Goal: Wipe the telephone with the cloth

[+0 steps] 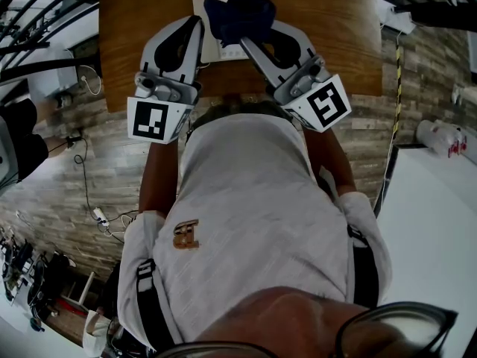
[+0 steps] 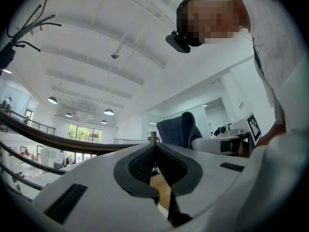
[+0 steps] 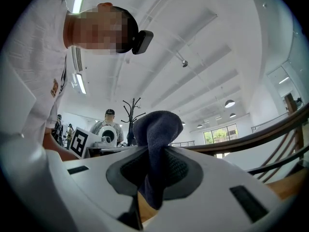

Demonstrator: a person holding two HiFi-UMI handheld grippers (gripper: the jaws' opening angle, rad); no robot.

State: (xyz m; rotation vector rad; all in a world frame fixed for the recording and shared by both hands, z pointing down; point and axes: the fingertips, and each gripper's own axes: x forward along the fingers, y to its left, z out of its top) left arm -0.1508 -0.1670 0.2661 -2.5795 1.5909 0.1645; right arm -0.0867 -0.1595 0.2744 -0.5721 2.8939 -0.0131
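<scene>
In the head view a dark blue cloth is bunched over a white telephone on the wooden table. My right gripper is shut on the cloth; in the right gripper view the cloth sticks up from between the pads and hangs down the front. My left gripper lies beside the telephone's left edge, shut with nothing in it. Its jaws meet in the left gripper view, where the cloth shows just beyond them. Most of the telephone is hidden under the cloth and grippers.
Both gripper cameras point upward at the ceiling and the person's torso. A white table stands at the right with a wrapped item near its corner. Cables trail on the floor at left. Another person and a coat stand are behind.
</scene>
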